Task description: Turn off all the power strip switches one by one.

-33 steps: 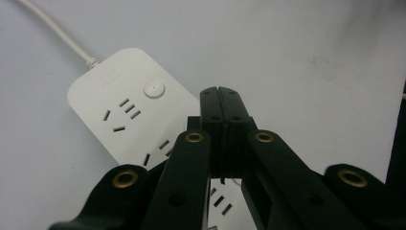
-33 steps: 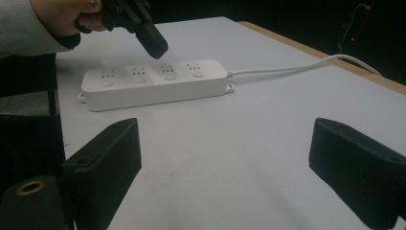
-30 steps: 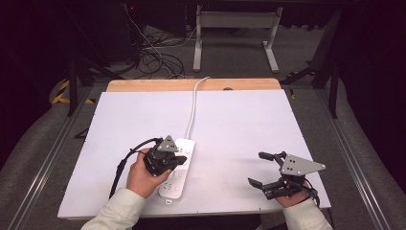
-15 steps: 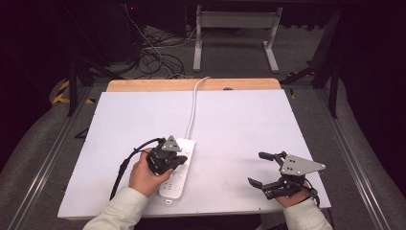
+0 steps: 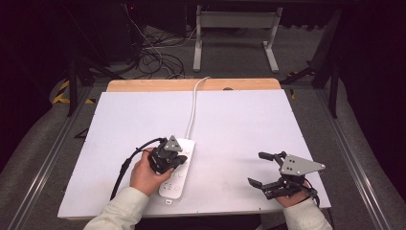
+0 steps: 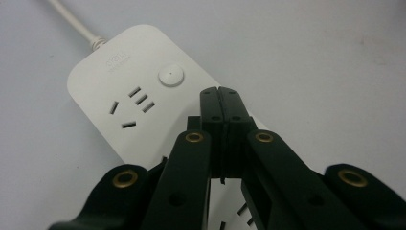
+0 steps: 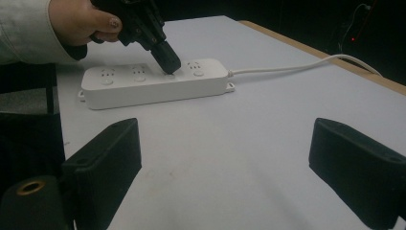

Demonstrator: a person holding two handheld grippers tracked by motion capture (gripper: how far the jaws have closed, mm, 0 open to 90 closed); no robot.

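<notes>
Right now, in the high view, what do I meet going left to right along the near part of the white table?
Black cable trailing from the left gripper → left hand → shut black left gripper over the white power strip → bare white tabletop → open black right gripper with its grey three-cornered plate.

i'm working in what looks like a lab or test room, dim all round. my counter point(image 5: 119, 124) is a bare white sheet on a wooden board, set on a grey floor point(image 5: 33, 143). a tangle of black cables point(image 5: 153, 52) lies on the floor behind it, near the metal legs of a desk frame point(image 5: 234, 33). yellow-and-black hazard tape point(image 5: 61, 91) marks the floor at the left. a small red light point(image 5: 132, 6) glows in the dark at the back.
</notes>
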